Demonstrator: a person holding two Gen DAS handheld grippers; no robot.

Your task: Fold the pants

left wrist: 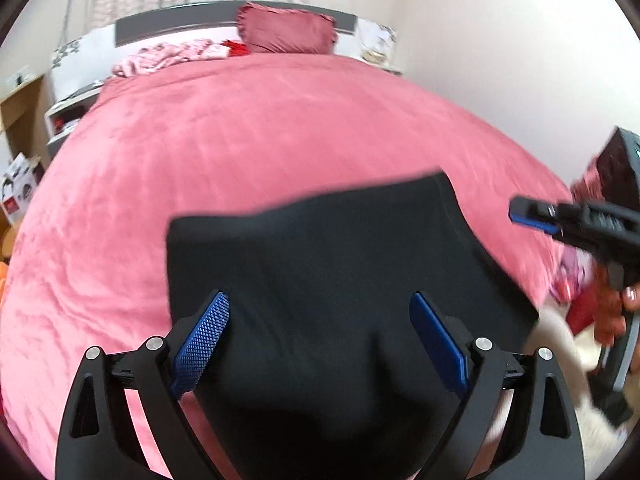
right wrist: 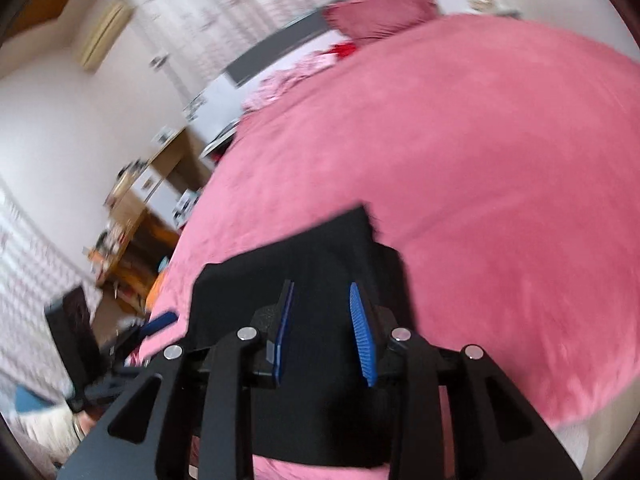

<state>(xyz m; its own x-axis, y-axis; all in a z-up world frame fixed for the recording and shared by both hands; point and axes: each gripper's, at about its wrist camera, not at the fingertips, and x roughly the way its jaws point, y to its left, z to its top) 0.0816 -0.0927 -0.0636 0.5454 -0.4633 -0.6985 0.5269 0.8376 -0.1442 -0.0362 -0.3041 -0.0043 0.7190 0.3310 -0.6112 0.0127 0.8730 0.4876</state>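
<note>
Black pants lie folded into a compact block on the pink bed cover, near its front edge. My left gripper hovers over the near part of the pants, jaws wide open and empty. My right gripper is above the pants too, its blue pads a moderate gap apart with nothing between them. The right gripper also shows at the right edge of the left wrist view. The left gripper appears at the lower left of the right wrist view.
A pink pillow and crumpled pink bedding lie at the headboard. A wooden desk with clutter stands left of the bed. A white wall runs along the bed's right side.
</note>
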